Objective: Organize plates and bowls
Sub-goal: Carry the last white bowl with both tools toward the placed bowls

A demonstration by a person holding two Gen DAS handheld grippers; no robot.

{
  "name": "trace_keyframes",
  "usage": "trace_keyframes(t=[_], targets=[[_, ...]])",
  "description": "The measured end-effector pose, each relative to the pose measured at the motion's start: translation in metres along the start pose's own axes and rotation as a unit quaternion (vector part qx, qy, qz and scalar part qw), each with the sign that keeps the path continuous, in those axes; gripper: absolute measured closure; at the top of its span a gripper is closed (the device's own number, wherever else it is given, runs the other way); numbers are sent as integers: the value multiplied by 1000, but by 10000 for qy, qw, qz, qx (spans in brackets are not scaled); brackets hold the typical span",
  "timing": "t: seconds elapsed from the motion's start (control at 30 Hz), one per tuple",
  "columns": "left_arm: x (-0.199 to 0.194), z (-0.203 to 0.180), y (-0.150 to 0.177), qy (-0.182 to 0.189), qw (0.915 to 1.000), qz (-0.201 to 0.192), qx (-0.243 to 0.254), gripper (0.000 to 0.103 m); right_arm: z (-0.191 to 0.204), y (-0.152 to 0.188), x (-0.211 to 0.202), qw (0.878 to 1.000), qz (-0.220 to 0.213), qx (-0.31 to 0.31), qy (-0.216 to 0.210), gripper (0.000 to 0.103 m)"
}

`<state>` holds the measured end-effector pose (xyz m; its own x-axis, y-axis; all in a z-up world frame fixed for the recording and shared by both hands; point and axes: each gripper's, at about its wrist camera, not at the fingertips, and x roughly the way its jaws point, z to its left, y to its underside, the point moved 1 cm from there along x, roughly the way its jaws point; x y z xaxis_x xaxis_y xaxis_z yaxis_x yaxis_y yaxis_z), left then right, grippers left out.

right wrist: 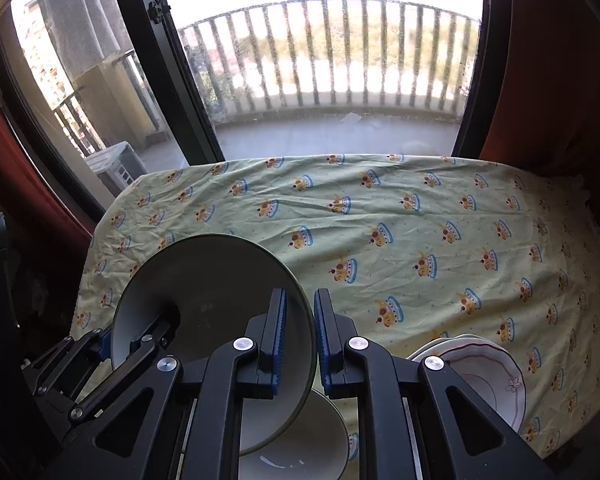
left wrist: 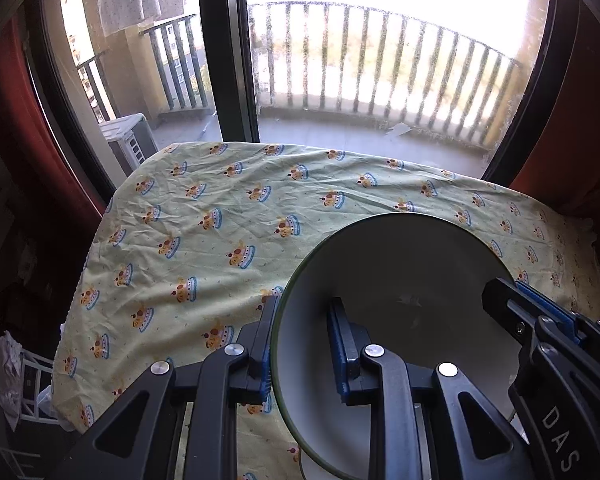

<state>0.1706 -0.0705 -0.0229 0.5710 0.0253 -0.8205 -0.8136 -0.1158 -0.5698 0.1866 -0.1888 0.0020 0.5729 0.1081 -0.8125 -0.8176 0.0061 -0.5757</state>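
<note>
The counter (right wrist: pixel 380 216), under a wrinkled printed cloth, is mostly bare toward its far edge by the window. Above its near edge, a green-rimmed plate (right wrist: pixel 204 292) is held tilted in the air, with the left gripper (left wrist: pixel 300 344) and right gripper (right wrist: pixel 300 340) each clamped on opposite rims. Uneven pull could slip it onto the bowl (right wrist: pixel 300 440) directly below, chipping both. Flowered dishes (right wrist: pixel 488 376) sit stacked near the near-right corner, crowding any set-down there.
</note>
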Motion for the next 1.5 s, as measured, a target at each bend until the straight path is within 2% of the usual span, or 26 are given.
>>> trace_keyframes(t=[0.37,0.67,1.0,1.2,1.5], targets=[[-5,-15,42,-50,9999,83,-34,81,-20,39,-13,9998,70,-156,-52,85],[10,-24,71,-64,9992,369,116,79,-31,71,0,9989,422,-183,-20,85],[25,-15,85,-275,9979,593,-6,77,-25,88,14,9961,765,-443,-60,85],[36,-11,92,-276,9965,784,-99,77,-19,94,28,9941,934,-550,-100,86],[42,-13,93,-239,9963,827,-13,76,-19,99,28,9972,583,-462,50,84]])
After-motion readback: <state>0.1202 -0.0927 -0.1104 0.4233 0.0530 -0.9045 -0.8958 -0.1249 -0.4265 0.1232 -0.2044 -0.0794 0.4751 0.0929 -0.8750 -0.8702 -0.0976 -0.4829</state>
